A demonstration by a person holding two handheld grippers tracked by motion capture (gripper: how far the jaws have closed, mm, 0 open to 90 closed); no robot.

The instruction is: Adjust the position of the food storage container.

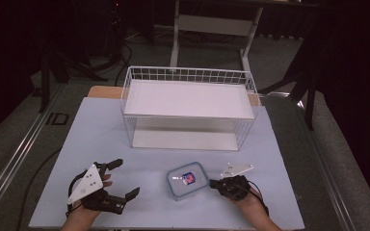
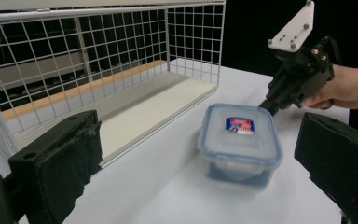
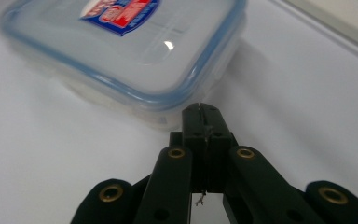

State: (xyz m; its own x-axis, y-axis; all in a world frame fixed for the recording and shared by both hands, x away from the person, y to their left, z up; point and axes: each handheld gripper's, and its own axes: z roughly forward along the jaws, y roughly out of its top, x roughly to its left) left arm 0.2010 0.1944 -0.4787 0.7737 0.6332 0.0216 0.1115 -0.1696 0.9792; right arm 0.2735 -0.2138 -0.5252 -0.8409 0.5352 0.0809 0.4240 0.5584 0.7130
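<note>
A clear plastic container with a blue-rimmed lid and a red and blue label sits on the white table, near its front. My right gripper is shut with nothing between its jaws. Its tip is at the container's right side, just under the lid's rim; I cannot tell whether it touches. In the right gripper view the shut tip points at the container. My left gripper rests open to the left of the container, apart from it. The left gripper view shows the container ahead and the right gripper beyond it.
A white wire basket with a white shelf board on top and another below stands at the back middle of the table; its open front faces me. In the left gripper view the basket is at the upper left. The table edges drop to a dark floor.
</note>
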